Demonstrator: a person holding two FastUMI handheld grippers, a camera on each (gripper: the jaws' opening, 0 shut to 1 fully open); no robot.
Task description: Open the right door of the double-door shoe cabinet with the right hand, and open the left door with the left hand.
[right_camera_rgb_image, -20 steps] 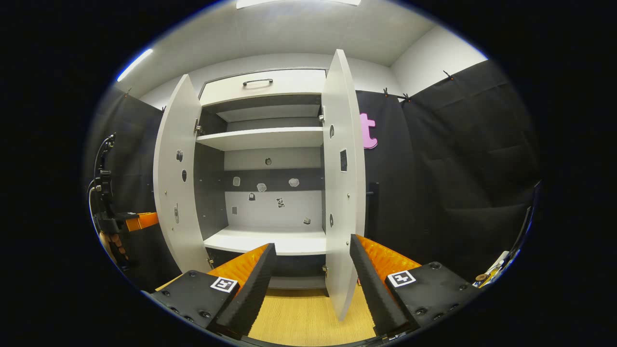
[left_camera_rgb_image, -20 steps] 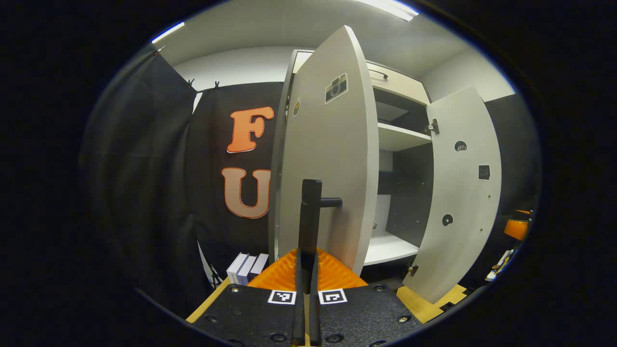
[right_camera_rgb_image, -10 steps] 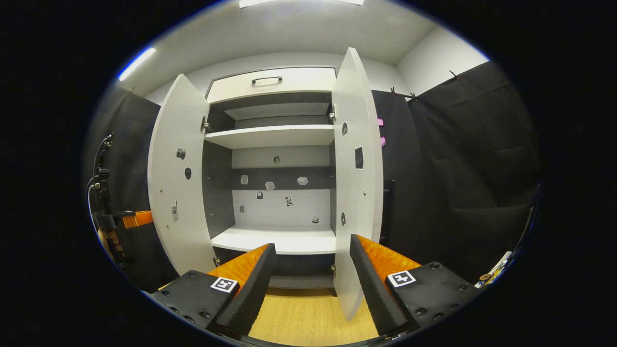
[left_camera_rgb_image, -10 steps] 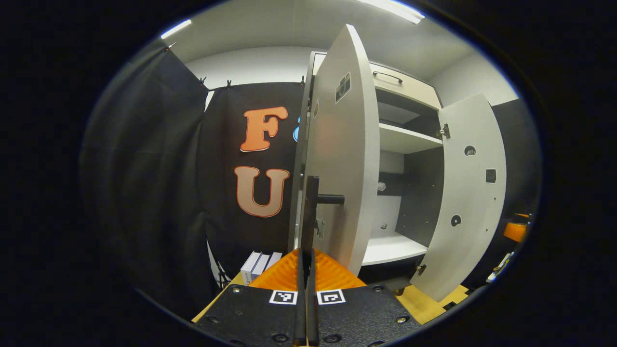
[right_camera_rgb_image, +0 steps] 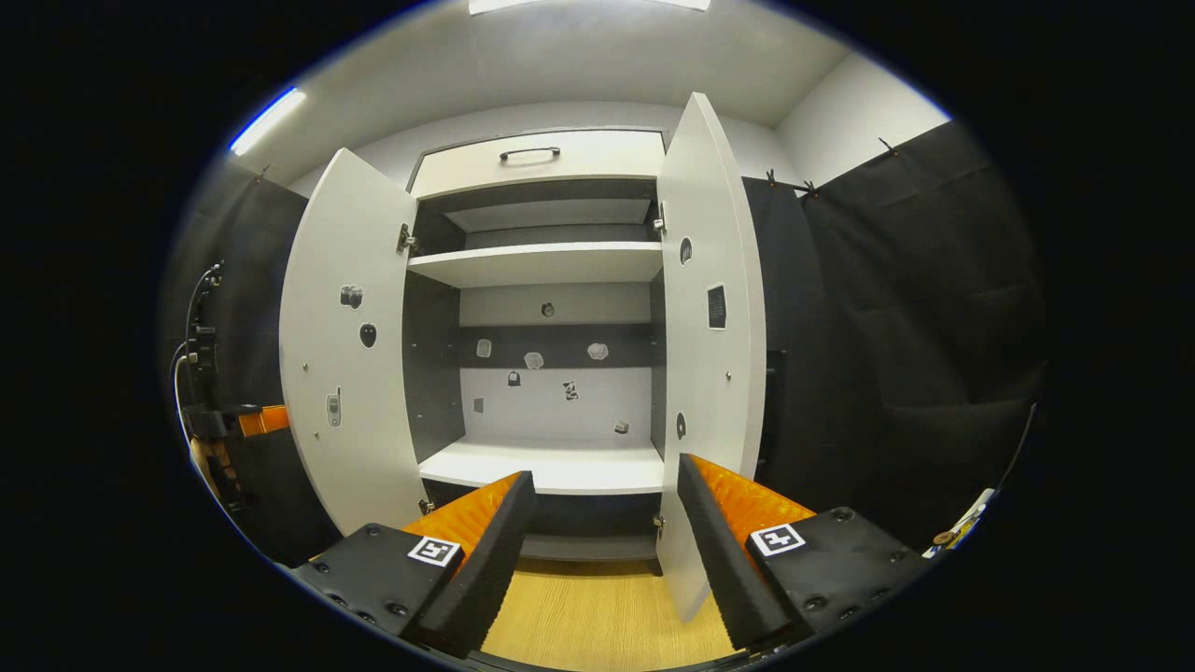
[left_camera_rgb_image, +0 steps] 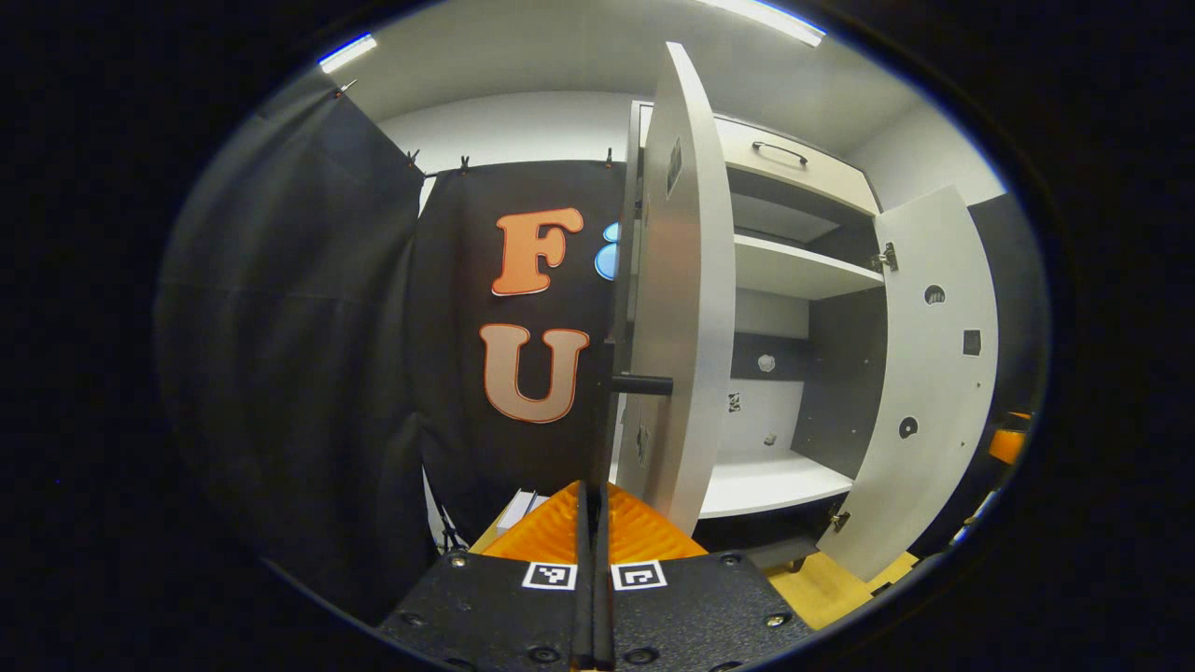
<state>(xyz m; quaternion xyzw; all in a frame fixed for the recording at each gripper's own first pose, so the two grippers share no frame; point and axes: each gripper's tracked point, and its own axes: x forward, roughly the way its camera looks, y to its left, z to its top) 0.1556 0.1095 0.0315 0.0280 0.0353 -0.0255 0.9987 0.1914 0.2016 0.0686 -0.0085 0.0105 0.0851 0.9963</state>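
Observation:
The white shoe cabinet (right_camera_rgb_image: 537, 261) stands with both doors swung out. In the left gripper view the left door (left_camera_rgb_image: 681, 299) shows almost edge-on, and my left gripper (left_camera_rgb_image: 592, 532) is shut on its black handle (left_camera_rgb_image: 642, 384). The right door (left_camera_rgb_image: 934, 392) hangs open farther right. In the right gripper view the left door (right_camera_rgb_image: 345, 345) and right door (right_camera_rgb_image: 714, 327) frame the bare shelves. My right gripper (right_camera_rgb_image: 605, 527) is open, a little in front of the right door's lower edge, holding nothing. The left gripper (right_camera_rgb_image: 247, 420) and a hand (right_camera_rgb_image: 210, 462) show at far left.
Black cloth walls close in on both sides of the cabinet. A drawer with a dark handle (right_camera_rgb_image: 529, 152) sits above the shelves. Wood floor (right_camera_rgb_image: 597, 625) lies in front. Small white boxes (left_camera_rgb_image: 521, 509) stand at the foot of the left wall.
The left door has swung further open with my left gripper shut on its handle. The right door now stands a bit wider in the right gripper view; the right gripper stays open.

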